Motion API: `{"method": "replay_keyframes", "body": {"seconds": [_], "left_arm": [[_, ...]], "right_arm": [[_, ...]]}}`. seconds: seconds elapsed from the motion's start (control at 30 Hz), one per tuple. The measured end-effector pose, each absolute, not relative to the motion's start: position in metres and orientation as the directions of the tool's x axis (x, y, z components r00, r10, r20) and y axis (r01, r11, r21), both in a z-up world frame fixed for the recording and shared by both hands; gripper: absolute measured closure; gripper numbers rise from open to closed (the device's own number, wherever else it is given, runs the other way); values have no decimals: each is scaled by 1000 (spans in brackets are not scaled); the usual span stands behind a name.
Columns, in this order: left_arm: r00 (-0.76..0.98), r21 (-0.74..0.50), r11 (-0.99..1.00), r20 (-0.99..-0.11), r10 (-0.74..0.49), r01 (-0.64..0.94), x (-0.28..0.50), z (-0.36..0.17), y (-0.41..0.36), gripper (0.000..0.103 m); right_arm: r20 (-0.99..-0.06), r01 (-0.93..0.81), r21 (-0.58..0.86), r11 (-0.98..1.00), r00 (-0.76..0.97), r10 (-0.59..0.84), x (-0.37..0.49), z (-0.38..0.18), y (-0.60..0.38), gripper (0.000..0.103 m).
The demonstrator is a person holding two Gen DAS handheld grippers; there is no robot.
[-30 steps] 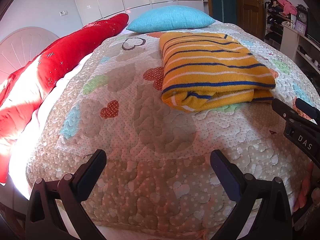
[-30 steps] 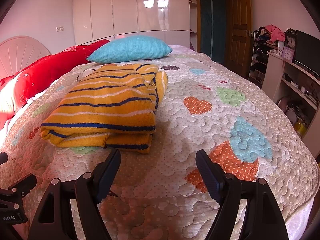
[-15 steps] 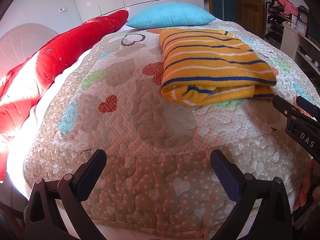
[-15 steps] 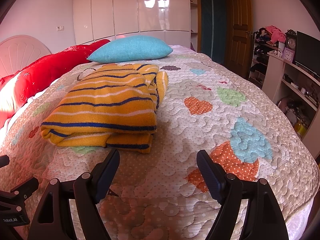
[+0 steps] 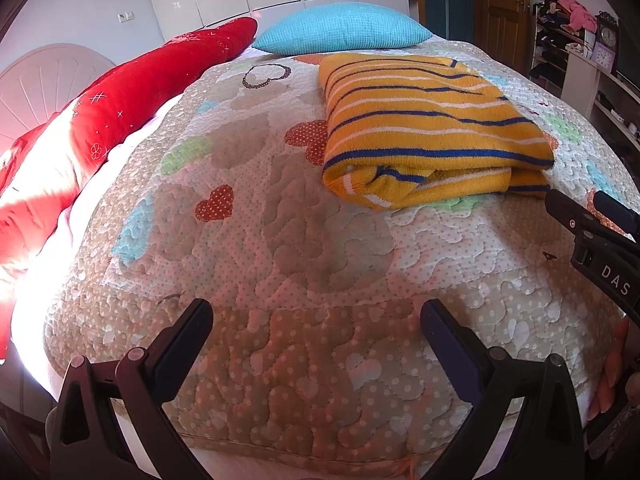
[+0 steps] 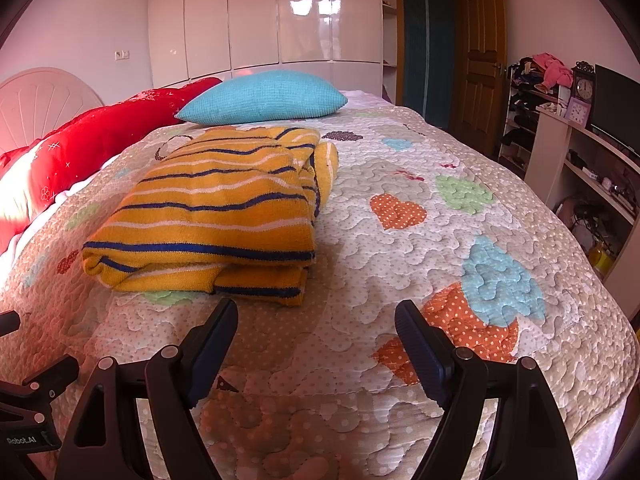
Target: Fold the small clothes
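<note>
1. since a second ago both of my cameras have crept a little closer over the foot of the bed; the folded garment itself has not shifted.
2. largest thing i see is the quilted bedspread (image 5: 280, 240) (image 6: 420, 264), beige with coloured hearts, covering the whole bed.
3. a long red cushion (image 5: 100, 120) (image 6: 80, 144) runs along the far left edge of the bed.
4. the yellow sweater (image 5: 428, 128) (image 6: 224, 208), striped in blue and white, lies folded into a thick rectangle on the bedspread, ahead of and between my two tools, touching neither.
5. a turquoise pillow (image 5: 344, 32) (image 6: 264, 98) sits just beyond the sweater, near the white wardrobe doors.
6. my left gripper (image 5: 316, 320) hovers over the near edge of the bed, jaws spread wide with nothing between them.
7. my right gripper (image 6: 316, 320) is just short of the sweater's near edge, jaws likewise wide apart and holding nothing; its body shows at the right edge of the left view.
</note>
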State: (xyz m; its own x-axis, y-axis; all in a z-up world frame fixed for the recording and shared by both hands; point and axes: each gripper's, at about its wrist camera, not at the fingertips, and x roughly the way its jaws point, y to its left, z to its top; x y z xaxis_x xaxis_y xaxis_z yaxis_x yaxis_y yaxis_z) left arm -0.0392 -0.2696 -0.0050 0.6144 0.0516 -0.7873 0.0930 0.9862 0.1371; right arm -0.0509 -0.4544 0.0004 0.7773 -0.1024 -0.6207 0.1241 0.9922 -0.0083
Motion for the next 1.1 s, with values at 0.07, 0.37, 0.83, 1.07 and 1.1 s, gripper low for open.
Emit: {"method": "replay_keyframes", "body": {"seconds": [0.07, 0.37, 0.83, 1.07, 1.1], "left_arm": [[614, 135, 987, -788, 51, 91, -39, -5, -269, 0], [614, 128, 987, -788, 41, 98, -40, -6, -269, 0], [614, 119, 989, -788, 40, 87, -40, -7, -266, 0], [615, 122, 987, -788, 33, 103, -41, -7, -271, 0], [616, 121, 987, -787, 32, 103, -41, -7, -271, 0]], "right_arm": [[-619, 123, -13, 992, 778, -105, -51, 0, -454, 18], [-615, 125, -47, 991, 778, -128, -51, 0, -451, 17], [-575, 208, -94, 974, 787, -223, -61, 12, -452, 16], [-578, 193, -108, 975, 786, -220, -60, 11, -449, 16], [-577, 192, -110, 975, 786, -220, -60, 11, -448, 16]]}}
